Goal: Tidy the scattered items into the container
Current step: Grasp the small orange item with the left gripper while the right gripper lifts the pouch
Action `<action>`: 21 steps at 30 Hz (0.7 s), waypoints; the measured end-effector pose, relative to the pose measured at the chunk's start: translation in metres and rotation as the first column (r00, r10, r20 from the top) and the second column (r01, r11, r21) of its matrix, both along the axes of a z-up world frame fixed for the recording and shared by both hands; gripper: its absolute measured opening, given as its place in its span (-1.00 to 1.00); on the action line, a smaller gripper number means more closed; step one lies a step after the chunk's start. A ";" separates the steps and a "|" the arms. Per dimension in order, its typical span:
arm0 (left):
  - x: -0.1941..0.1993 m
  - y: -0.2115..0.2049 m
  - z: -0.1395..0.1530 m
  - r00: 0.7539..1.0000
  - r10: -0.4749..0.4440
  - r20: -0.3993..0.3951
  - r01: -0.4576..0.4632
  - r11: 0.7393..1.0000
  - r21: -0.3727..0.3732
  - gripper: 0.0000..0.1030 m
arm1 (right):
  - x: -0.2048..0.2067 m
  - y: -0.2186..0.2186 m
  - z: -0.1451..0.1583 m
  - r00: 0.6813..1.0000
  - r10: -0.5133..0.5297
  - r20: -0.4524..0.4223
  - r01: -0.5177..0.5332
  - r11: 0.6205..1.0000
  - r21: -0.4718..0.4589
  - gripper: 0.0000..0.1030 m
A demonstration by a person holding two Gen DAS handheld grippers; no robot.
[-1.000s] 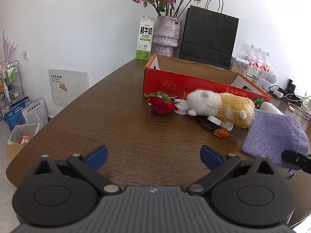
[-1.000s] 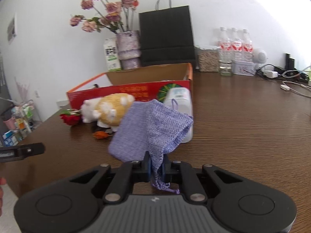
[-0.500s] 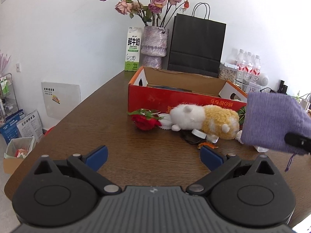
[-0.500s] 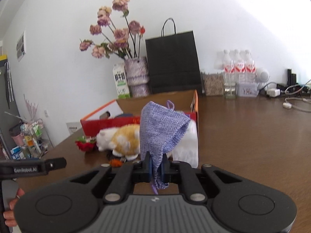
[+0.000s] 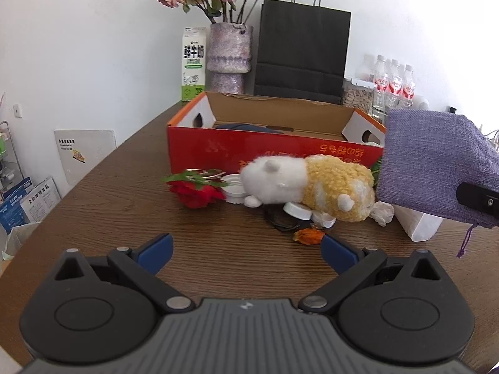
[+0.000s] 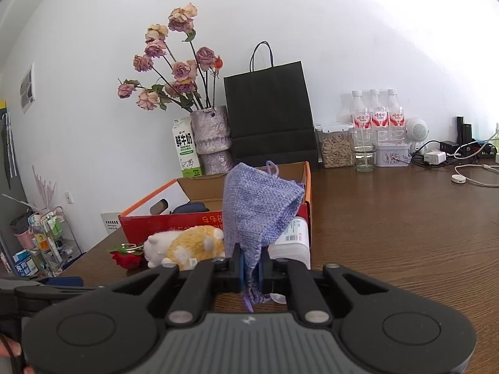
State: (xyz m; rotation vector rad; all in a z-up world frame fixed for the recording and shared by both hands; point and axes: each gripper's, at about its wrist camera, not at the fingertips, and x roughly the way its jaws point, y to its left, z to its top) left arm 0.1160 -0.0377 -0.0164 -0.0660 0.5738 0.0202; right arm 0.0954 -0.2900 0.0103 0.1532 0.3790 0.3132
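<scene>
While spread wide under everything, brown wooden tabletop [image 5: 124, 205], grain running across. Behind it, bare white wall [image 6: 343, 31]. Against that wall, black paper bag [image 5: 301, 53] standing upright, with a glittery vase [image 5: 229, 56] of faded roses and a milk carton [image 5: 194, 62] to its left, a row of water bottles [image 6: 377, 115] to its right in the right wrist view. Ahead of the bag, open red cardboard box [image 5: 249, 149], orange-edged, flaps cut with hand holes, something dark lying inside.

Raised off the tabletop at the box's right end, purple woven pouch [image 6: 259, 212], clamped at its lower corner between the shut jaws of the right gripper [image 6: 252, 269], drawstring dangling beneath. Seen from the left wrist as a purple slab hanging level with the box's rim.

Just in front of the box's red wall, white-and-yellow plush toy [image 5: 308, 187] on its side. Touching the toy's right end, crumpled white tissue [image 5: 382, 213]; past that, white plastic container [image 5: 421, 227] partly hidden under the pouch. Left of the toy, red artificial rose [image 5: 196, 193] with green leaves. Under and beside the toy, small white caps [image 5: 296, 211] and a black loop. Nearest of all, small orange dried flower [image 5: 307, 236].

Low over the front of the tabletop, left gripper [image 5: 246, 249], jaws wide apart, blue pads gripping nothing.
</scene>
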 end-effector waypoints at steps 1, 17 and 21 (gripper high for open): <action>0.004 -0.005 -0.002 1.000 -0.003 -0.004 0.003 1.000 0.004 1.00 | 0.002 -0.001 -0.001 1.000 -0.001 -0.002 0.001 1.000 0.005 -0.86; 0.049 -0.049 -0.024 0.996 0.019 -0.092 -0.014 0.999 0.051 0.64 | 0.030 -0.007 -0.031 0.998 0.022 -0.060 -0.022 1.000 0.006 -0.85; 0.047 -0.053 -0.022 0.997 -0.003 -0.083 0.008 0.998 0.058 0.11 | 0.032 -0.003 -0.036 0.997 0.025 -0.070 -0.026 1.000 -0.015 -0.85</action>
